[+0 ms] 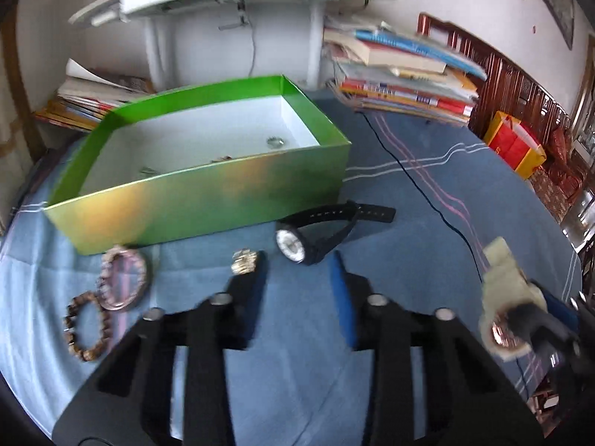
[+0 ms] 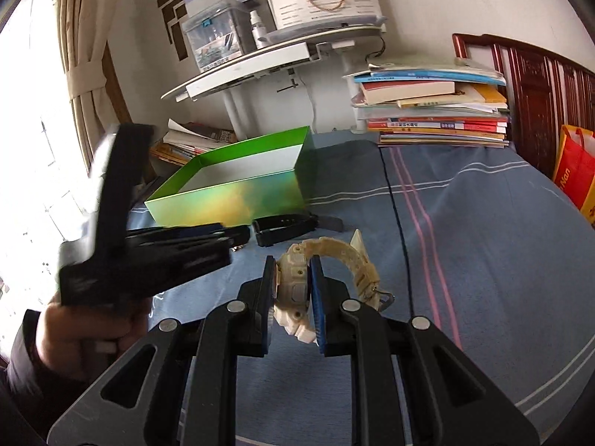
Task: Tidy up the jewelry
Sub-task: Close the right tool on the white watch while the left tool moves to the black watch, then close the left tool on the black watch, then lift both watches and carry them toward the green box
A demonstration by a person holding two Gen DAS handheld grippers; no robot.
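An open green box [image 1: 208, 189] stands on the blue cloth, with small rings inside. A black watch [image 1: 316, 234], a gold ring [image 1: 243, 261] and two bead bracelets [image 1: 122, 278] [image 1: 85, 329] lie in front of it. My left gripper [image 1: 299, 260] is open and empty, just short of the gold ring and black watch. My right gripper [image 2: 292, 264] is shut on a cream watch [image 2: 297, 290] and holds it above the cloth; that watch shows at the right of the left wrist view [image 1: 500, 293]. The green box [image 2: 230, 200] and black watch [image 2: 286, 226] lie beyond it.
Stacks of books [image 1: 405, 70] stand behind the box on the right, more books [image 1: 93, 96] on the left. A thin black cable [image 1: 420, 182] runs across the cloth. A white stand [image 2: 282, 55] rises behind. A red and yellow bag [image 2: 576, 174] hangs at the right.
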